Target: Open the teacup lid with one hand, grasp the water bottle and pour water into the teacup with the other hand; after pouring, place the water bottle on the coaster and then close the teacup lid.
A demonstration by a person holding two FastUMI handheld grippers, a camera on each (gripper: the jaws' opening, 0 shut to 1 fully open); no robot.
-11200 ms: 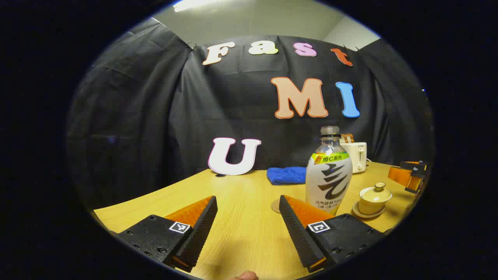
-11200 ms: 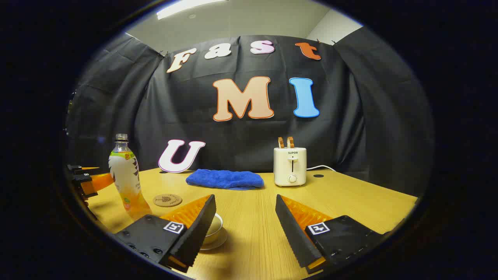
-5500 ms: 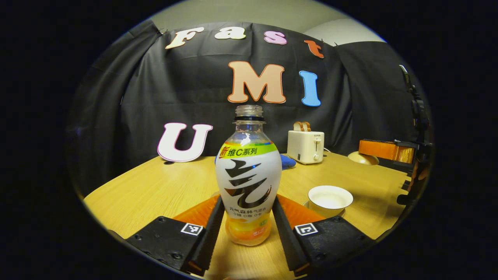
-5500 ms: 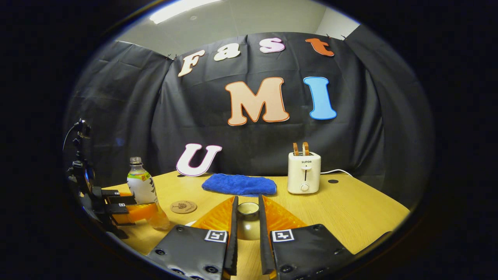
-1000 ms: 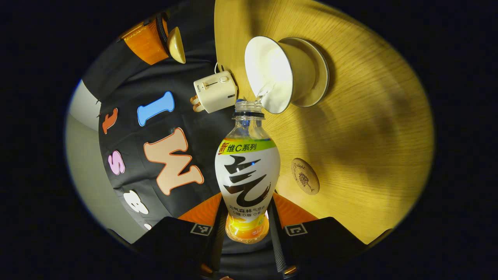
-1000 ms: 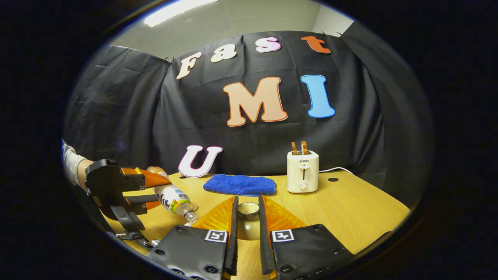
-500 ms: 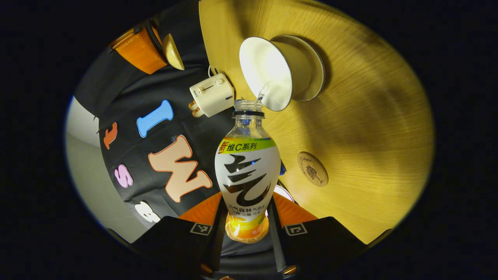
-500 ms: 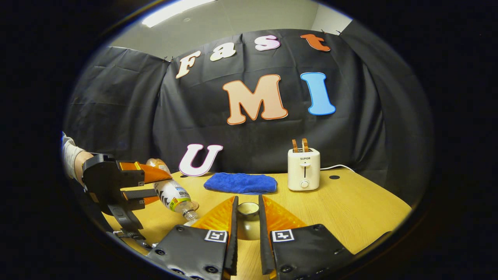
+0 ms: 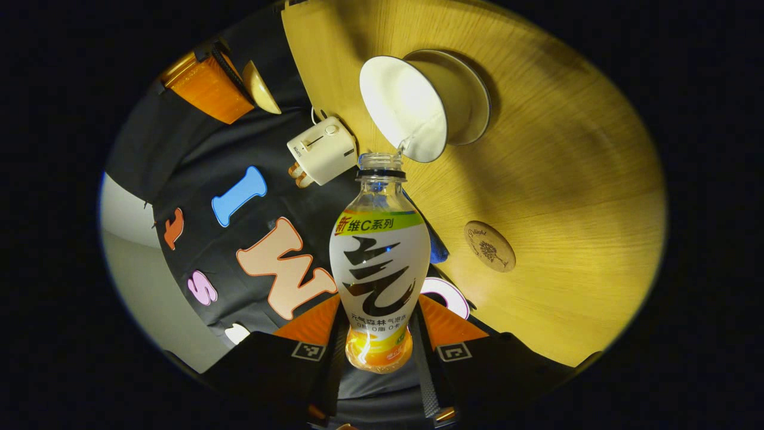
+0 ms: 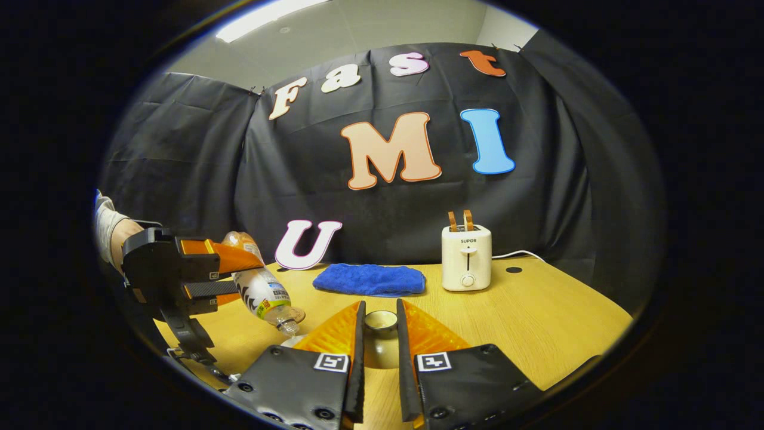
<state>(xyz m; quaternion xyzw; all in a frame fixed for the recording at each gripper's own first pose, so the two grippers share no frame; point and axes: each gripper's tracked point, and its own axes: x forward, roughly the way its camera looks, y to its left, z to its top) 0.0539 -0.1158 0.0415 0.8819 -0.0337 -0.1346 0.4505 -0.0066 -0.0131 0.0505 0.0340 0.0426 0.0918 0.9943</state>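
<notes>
While a thin stream is running from its open mouth, the water bottle [image 9: 379, 251] is tipping neck-down over the near rim of the teacup [image 9: 412, 107], which is sitting on its saucer [image 9: 477, 101] on the wooden surface [image 9: 567, 179]. The left gripper [image 9: 379, 352], with a hand [image 10: 110, 230] behind it in the right gripper view, is clamping the bottle low on its body, jaws pressing both sides. The right gripper [image 10: 379, 334] is holding the teacup lid [image 10: 380, 322] by its knob, jaws closed on it, lifted well to the right of the cup.

The likeliest trouble, judging from the pour, is spillage: the stream is entering just inside the rim, so a small drift of the neck could be sending water onto the saucer and surface. Tipping further could be overfilling the cup. The grip near the bottle's base is leaving most of its length unsupported, so it could be swinging between the jaws. The lid, pinched only at its knob, could be slipping if the grip relaxes.

Counted: one bottle, one teacup with one saucer, one lid, one round coaster [image 9: 490, 246] lying empty near the cup, one blue cloth [image 10: 370, 279] and one toaster [image 10: 466, 257] at the far edge, and two grippers.
</notes>
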